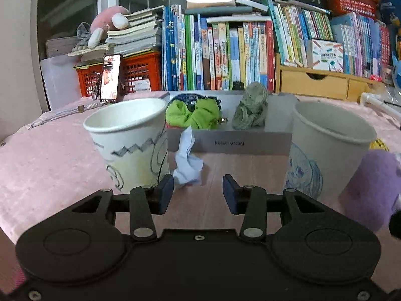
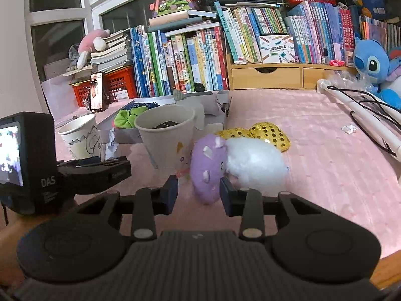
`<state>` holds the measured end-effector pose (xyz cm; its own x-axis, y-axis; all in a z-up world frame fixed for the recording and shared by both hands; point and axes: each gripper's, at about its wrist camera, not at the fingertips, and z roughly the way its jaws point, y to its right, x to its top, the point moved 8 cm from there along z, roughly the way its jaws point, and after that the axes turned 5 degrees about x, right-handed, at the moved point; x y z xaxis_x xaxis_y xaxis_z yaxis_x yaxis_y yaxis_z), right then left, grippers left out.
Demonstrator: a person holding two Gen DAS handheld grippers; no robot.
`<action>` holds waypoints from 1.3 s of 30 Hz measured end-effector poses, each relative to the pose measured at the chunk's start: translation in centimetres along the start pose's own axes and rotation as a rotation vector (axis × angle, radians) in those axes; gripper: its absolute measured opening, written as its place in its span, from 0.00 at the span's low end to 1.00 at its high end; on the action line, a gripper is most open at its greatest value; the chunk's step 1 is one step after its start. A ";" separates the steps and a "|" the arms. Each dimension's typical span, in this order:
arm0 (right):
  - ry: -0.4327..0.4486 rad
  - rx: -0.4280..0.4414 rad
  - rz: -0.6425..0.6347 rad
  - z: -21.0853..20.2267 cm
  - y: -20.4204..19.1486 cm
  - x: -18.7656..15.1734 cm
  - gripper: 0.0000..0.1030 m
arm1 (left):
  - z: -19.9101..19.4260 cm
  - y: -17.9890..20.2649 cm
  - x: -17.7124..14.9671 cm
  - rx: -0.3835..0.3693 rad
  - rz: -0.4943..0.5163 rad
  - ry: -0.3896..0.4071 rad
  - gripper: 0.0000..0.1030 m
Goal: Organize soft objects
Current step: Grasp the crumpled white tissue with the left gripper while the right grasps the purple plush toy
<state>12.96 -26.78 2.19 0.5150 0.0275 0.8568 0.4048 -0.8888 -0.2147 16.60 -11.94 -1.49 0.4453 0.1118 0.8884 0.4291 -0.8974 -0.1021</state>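
My left gripper (image 1: 198, 190) is open and empty, low over the table between two paper cups. A crumpled pale blue tissue (image 1: 186, 161) lies just ahead of its left fingertip. The left cup (image 1: 130, 138) has zigzag drawings; the right cup (image 1: 328, 148) has a blue face drawing. A grey box (image 1: 225, 144) behind holds a green scrunchie (image 1: 193, 115) and a grey-green cloth (image 1: 250, 110). My right gripper (image 2: 199, 190) is open, its jaws on either side of the near end of a purple plush (image 2: 208, 165), not closed on it. A white fluffy ball (image 2: 255, 163) and gold sequin hearts (image 2: 265, 133) lie beside the plush.
A pink cloth (image 2: 313, 138) covers the table. Books (image 1: 225, 50), red crates (image 1: 140, 72) and a wooden drawer unit (image 1: 315, 80) line the back. A phone (image 1: 110, 77) stands at the back left. A white rod with black cables (image 2: 361, 110) and a blue plush (image 2: 373, 65) are at the right.
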 end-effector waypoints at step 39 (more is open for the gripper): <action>0.014 -0.045 -0.005 3.9 0.3 1.0 0.44 | -2.3 0.1 -0.5 -0.158 0.005 -0.008 0.35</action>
<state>16.53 -25.23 1.13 0.5020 0.0259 0.8645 0.3729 -0.9083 -0.1893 14.62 -13.05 -0.97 0.4534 0.1104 0.8845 0.2983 -0.9539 -0.0338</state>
